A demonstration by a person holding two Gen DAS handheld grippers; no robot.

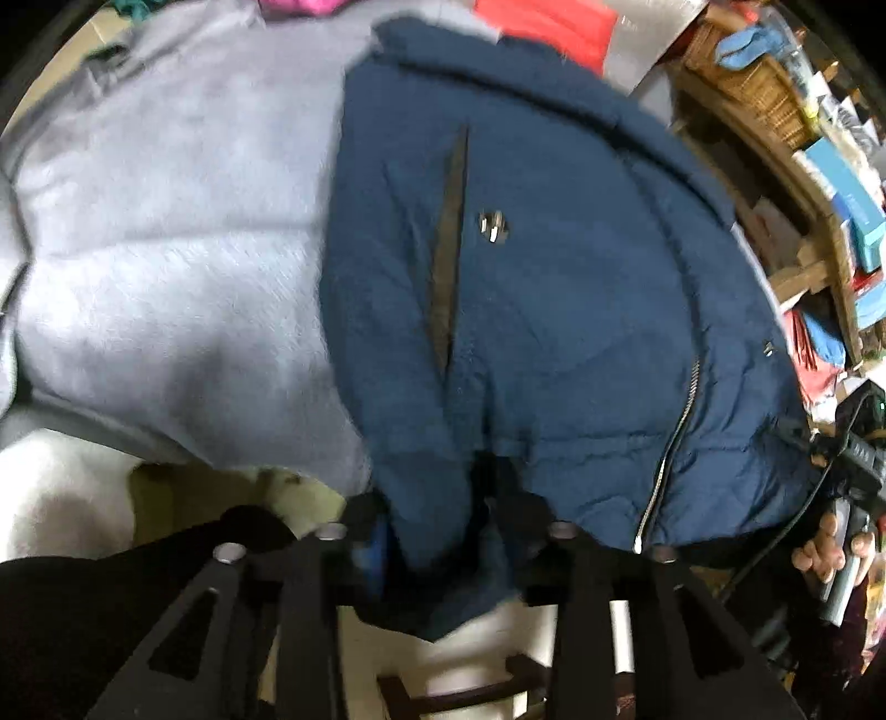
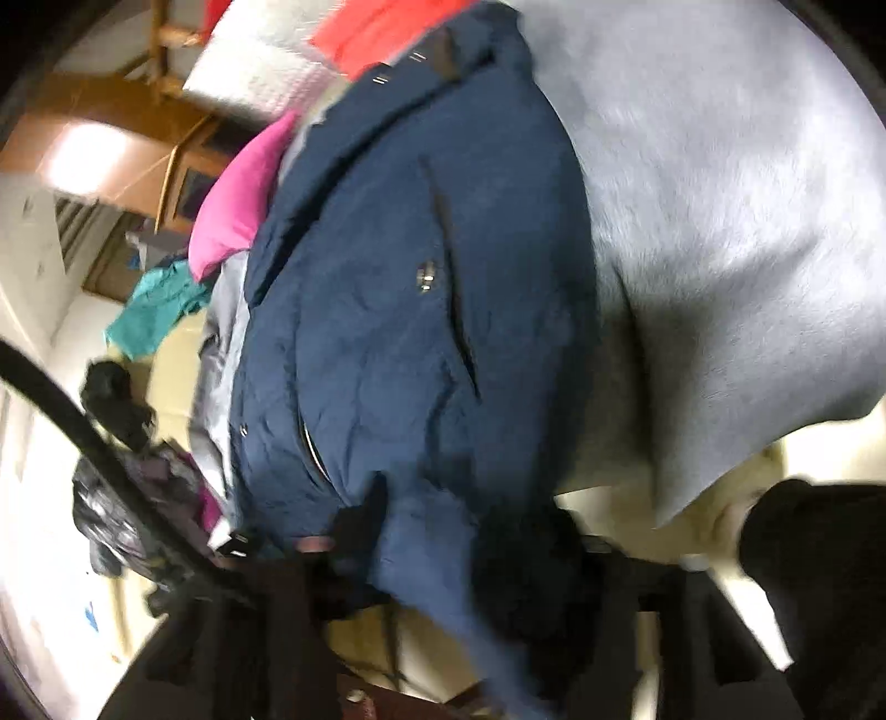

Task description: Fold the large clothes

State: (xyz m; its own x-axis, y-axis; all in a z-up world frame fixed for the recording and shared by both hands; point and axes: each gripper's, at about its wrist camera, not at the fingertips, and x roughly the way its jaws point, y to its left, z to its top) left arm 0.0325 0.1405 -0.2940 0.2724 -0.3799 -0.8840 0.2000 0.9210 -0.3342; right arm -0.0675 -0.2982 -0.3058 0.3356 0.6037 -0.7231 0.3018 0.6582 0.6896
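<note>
A navy padded jacket (image 1: 554,288) with a silver zip lies on a grey blanket (image 1: 166,249). My left gripper (image 1: 437,526) is shut on the jacket's lower hem, and the cloth hangs down between its fingers. In the right wrist view the same jacket (image 2: 398,288) fills the middle. My right gripper (image 2: 432,548) is shut on the jacket's near edge, with blue cloth bunched between the blurred fingers. The right gripper also shows in the left wrist view (image 1: 853,459), held by a hand at the jacket's right edge.
Wooden shelves (image 1: 803,166) full of boxes and a wicker basket stand at the right. Red cloth (image 1: 548,27) lies beyond the jacket. Pink (image 2: 238,205) and teal (image 2: 155,310) clothes lie at its left. A dark bag (image 2: 116,498) sits on the floor.
</note>
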